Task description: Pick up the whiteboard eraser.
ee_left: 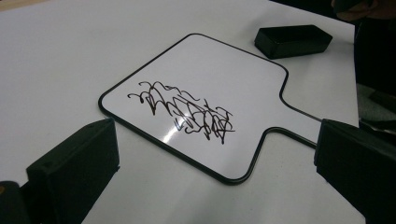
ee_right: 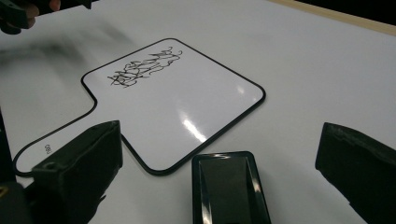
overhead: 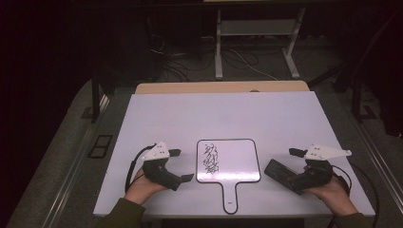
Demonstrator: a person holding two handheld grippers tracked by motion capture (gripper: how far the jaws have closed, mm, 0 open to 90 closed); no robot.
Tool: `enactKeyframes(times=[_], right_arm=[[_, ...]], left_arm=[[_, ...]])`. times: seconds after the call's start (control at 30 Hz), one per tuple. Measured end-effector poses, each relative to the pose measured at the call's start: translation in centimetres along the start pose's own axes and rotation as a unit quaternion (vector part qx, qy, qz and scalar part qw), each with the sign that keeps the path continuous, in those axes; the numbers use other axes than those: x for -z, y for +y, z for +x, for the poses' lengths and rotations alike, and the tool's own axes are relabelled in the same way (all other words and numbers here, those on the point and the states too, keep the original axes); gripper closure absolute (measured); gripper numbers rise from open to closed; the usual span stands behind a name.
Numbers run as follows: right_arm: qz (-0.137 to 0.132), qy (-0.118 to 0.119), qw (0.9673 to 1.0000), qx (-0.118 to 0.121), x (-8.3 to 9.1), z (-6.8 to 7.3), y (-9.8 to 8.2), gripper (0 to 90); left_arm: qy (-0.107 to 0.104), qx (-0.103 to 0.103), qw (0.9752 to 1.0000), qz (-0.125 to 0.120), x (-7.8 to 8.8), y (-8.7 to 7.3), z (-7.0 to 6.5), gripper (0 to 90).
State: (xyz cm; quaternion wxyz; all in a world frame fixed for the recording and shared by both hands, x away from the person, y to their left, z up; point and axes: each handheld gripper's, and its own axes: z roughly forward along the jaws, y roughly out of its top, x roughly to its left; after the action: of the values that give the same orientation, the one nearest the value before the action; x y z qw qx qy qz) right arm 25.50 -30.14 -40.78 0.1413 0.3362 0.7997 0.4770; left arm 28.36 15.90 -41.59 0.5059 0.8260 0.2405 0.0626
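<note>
Near the table's (overhead: 157,118) front edge, we keep our right gripper's (ee_right: 219,163) spread jaws centred over the black eraser (ee_right: 229,186) before clamping, left gripper (ee_left: 215,168) equally agape beside the scribbled whiteboard paddle (ee_left: 243,93).

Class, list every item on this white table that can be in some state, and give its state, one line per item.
Small paddle-shaped whiteboard with black rim: lying flat, black scribble on its left part, not wiped.
Black rectangular eraser block: lying on the table right of the whiteboard, not gripped.
Left gripper: jaws open, nothing between them.
Right gripper: jaws open, eraser block just ahead of them.
White table: bears the whiteboard and eraser block.
</note>
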Motion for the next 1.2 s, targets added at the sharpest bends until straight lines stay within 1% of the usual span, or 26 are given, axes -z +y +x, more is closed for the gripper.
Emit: enactKeyframes(times=[0.03,0.1,0.17,0.27,0.33,0.43,0.47,0.6,0.77,0.9,1.03,1.2], right_arm=[[-0.001,0.0,1.0,-0.001,0.0,-0.1,0.0,0.0],[0.0,-0.001,1.0,-0.003,0.2,-0.2,0.1,0.0],[0.003,-0.002,1.0,0.002,0.2,-0.3,0.2,0.0],[0.008,-0.006,0.9999,0.003,0.3,-0.4,0.3,0.0],[0.01,-0.003,0.9999,0.001,0.4,-0.6,0.4,0.0],[0.014,-0.004,0.9999,0.006,0.5,-0.8,0.4,0.0],[0.014,-0.005,0.9998,0.01,0.6,-0.8,0.5,0.0],[0.018,-0.009,0.9997,0.012,1.0,-1.0,0.4,0.0],[0.029,-0.019,0.9994,0.004,1.4,-1.5,-0.3,0.0],[0.034,-0.021,0.9992,0.002,1.6,-1.7,-0.7,0.0],[0.036,-0.018,0.9992,0.003,1.7,-1.7,-1.0,0.0],[0.039,-0.024,0.9989,0.003,1.9,-1.9,-1.3,0.0]], left_arm=[[-0.001,0.002,1.0,-0.001,0.0,0.0,0.0,0.0],[0.0,-0.002,1.0,0.002,0.0,-0.1,-0.1,0.0],[0.0,-0.005,1.0,0.005,-0.1,-0.2,-0.1,0.0],[0.0,-0.004,1.0,0.005,-0.1,-0.2,-0.3,0.0],[0.0,-0.003,1.0,0.004,-0.1,-0.3,-0.3,0.0],[-0.001,-0.002,1.0,0.004,-0.1,-0.4,-0.5,0.0],[-0.002,-0.007,1.0,0.005,-0.2,-0.4,-0.6,0.0],[-0.002,-0.009,1.0,0.001,-0.2,-0.3,-0.8,0.0],[-0.003,-0.009,0.9999,0.005,-0.2,-0.5,-0.6,0.0],[-0.002,-0.009,0.9999,0.006,-0.2,-0.6,-0.5,0.0],[-0.002,-0.005,1.0,0.002,-0.2,-0.6,-0.5,0.0],[-0.003,-0.005,1.0,0.002,-0.1,-0.6,-0.5,0.0]])
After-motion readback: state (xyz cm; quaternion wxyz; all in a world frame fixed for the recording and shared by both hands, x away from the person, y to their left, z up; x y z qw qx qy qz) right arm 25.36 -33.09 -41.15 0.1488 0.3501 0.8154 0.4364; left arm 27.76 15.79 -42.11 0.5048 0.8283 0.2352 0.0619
